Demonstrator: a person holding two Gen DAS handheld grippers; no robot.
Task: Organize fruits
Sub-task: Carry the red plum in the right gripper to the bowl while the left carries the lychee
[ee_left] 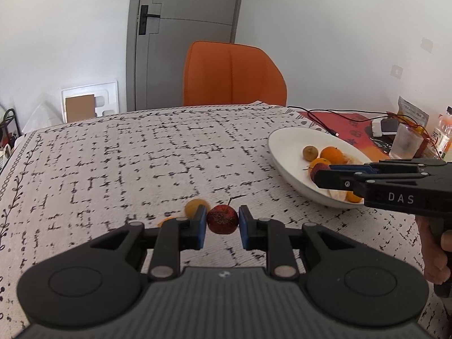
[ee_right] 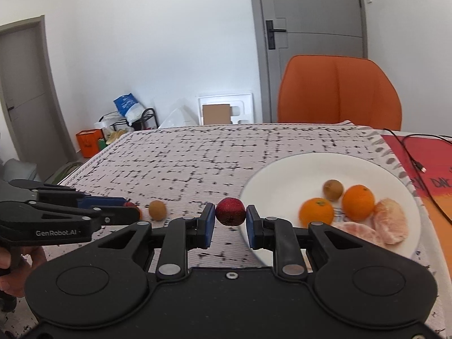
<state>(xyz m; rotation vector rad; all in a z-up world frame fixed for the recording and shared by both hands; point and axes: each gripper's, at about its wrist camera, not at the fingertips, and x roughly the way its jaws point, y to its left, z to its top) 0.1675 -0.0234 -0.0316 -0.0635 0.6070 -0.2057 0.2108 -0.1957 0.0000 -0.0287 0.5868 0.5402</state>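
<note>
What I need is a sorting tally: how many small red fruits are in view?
2. The first red fruit is clamped in the left tool; the second red fruit is clamped in the right tool, beside the white plate. Others may be hidden.

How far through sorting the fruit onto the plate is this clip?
Well under way. On the white plate already lie two oranges, a small brown fruit and peeled orange pieces. In hand: the left gripper and the right gripper are each shut on a red fruit. Left: another brown fruit on the tablecloth, plus an orange bit beside it, partly hidden.
</note>
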